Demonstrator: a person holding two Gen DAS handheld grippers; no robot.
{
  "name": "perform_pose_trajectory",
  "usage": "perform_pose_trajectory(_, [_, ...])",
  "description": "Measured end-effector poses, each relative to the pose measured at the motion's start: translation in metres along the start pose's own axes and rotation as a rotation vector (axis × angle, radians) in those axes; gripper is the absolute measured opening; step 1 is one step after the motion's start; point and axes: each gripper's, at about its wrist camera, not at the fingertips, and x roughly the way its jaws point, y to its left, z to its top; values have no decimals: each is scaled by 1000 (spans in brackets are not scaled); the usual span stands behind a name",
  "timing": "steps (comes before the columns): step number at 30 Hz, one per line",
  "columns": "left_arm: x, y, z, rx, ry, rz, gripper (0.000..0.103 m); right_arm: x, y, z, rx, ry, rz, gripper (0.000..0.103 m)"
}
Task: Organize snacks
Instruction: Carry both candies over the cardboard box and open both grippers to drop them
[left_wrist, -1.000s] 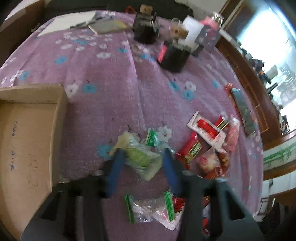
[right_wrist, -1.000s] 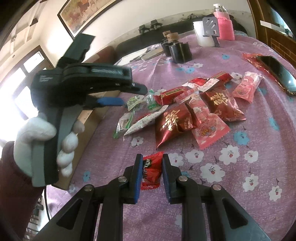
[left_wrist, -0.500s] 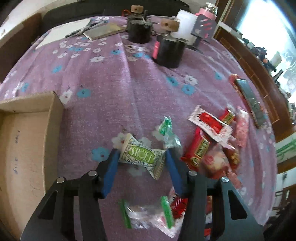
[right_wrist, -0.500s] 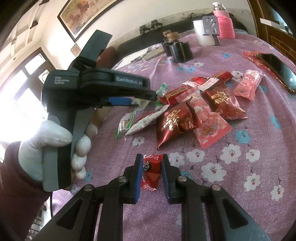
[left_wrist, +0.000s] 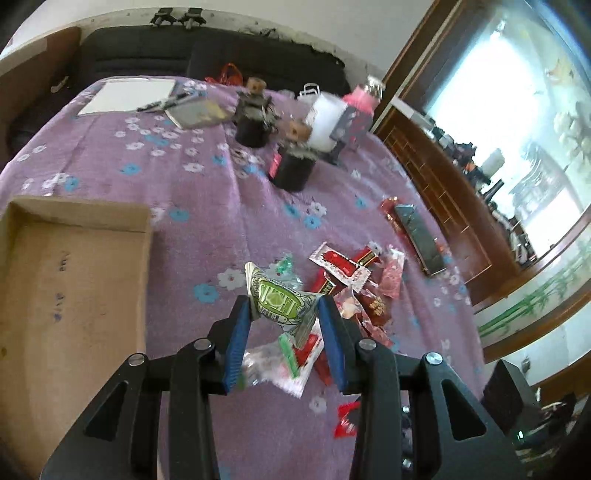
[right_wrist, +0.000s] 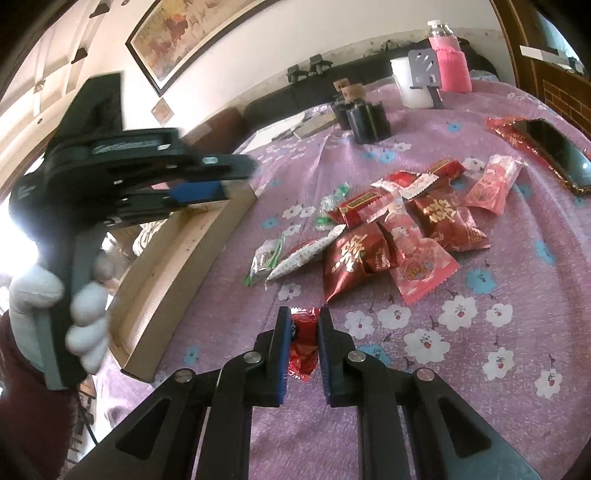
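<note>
My left gripper (left_wrist: 283, 306) is shut on a green and white snack packet (left_wrist: 281, 303) and holds it above the purple flowered cloth, right of the open cardboard box (left_wrist: 70, 295). The left gripper also shows in the right wrist view (right_wrist: 207, 184), over the box (right_wrist: 177, 266). My right gripper (right_wrist: 303, 318) is shut on a small red snack packet (right_wrist: 303, 345). A heap of red, pink and green snack packets (right_wrist: 399, 229) lies on the cloth ahead; it also shows in the left wrist view (left_wrist: 354, 280).
Two black holders (left_wrist: 291, 170) with corks, a white container (left_wrist: 325, 118) and a pink bottle (right_wrist: 448, 55) stand at the far side. A phone (right_wrist: 554, 151) on red wrapping lies at the right. Papers and a book (left_wrist: 195, 110) lie far left.
My left gripper has lifted the green and white packet off the cloth and moved left toward the box. The right gripper keeps its hold on the red packet and has barely moved.
</note>
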Motion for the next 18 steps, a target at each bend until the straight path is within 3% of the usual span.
perform_pose_trajectory(11, [-50,79,-9,-66,-56,66,35,-15,45,12,-47,33,68,14])
perform_pose_trajectory(18, [-70,123,-21,-125,-71,52,35,3,90,39,-62,34,126,14])
